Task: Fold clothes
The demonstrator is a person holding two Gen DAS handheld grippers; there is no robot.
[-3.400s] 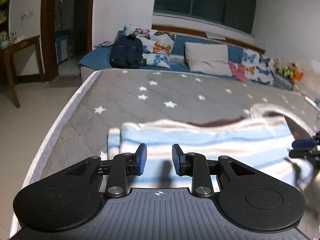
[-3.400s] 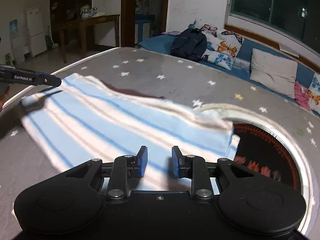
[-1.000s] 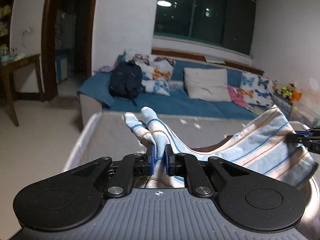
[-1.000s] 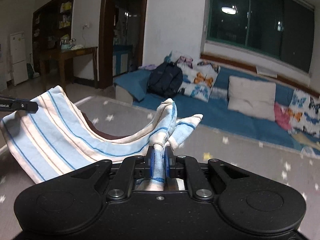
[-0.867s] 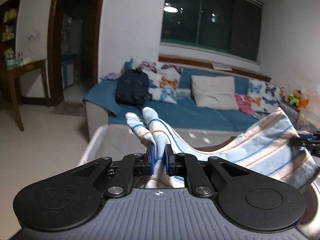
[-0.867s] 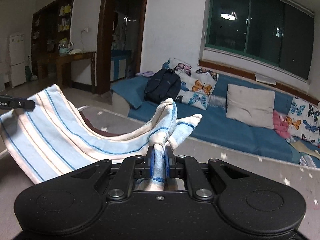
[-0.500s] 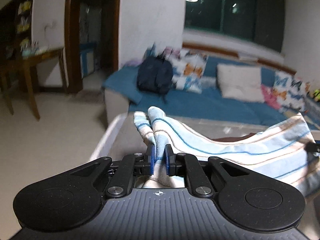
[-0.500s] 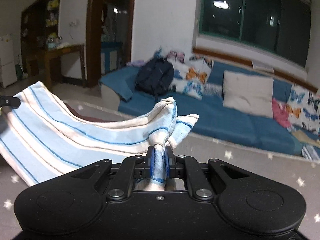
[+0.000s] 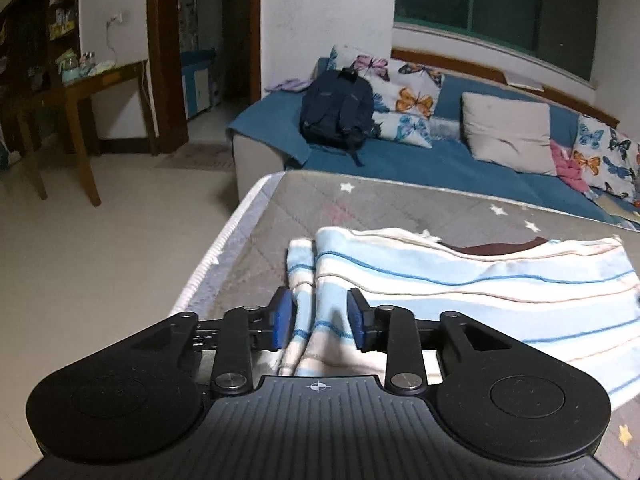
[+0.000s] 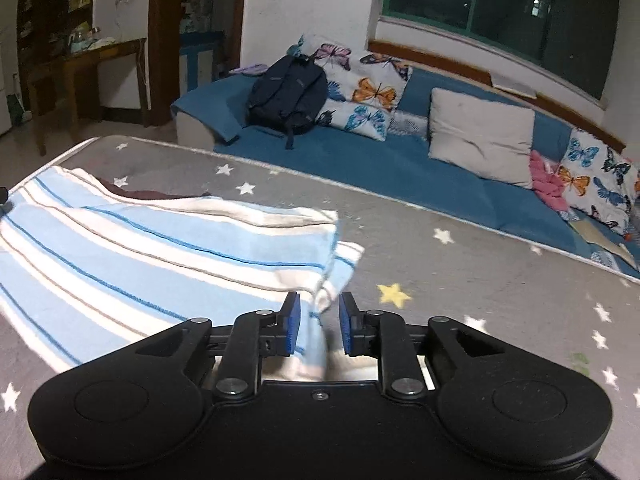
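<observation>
The striped garment [image 9: 460,292] lies doubled over on the star-printed mattress [image 10: 460,280], its upper layer sitting a little short of the far edge so that a dark maroon strip [image 9: 496,247] shows beneath. The left tongs [image 9: 319,318] stand spread, blue pads apart, with the garment's left corner bunched loosely between them but not pinched. The right tongs [image 10: 319,328] are likewise parted, and the right corner sits slack in the gap, a small flap [image 10: 344,258] poking out past the top layer.

This looks like the release at the end of a fold: both corners are down and let go. The step seems nearly finished, though the cloth is not yet a tidy bundle.

The next move would call for backing both tongs out without dragging the corners, since the fabric is soft and would follow any snag. After that, probably a fresh grip at one short end to fold across, first smoothing the ripple along the far edge. Beyond the mattress stands a blue sofa [image 10: 400,160] with a dark backpack [image 10: 288,92].
</observation>
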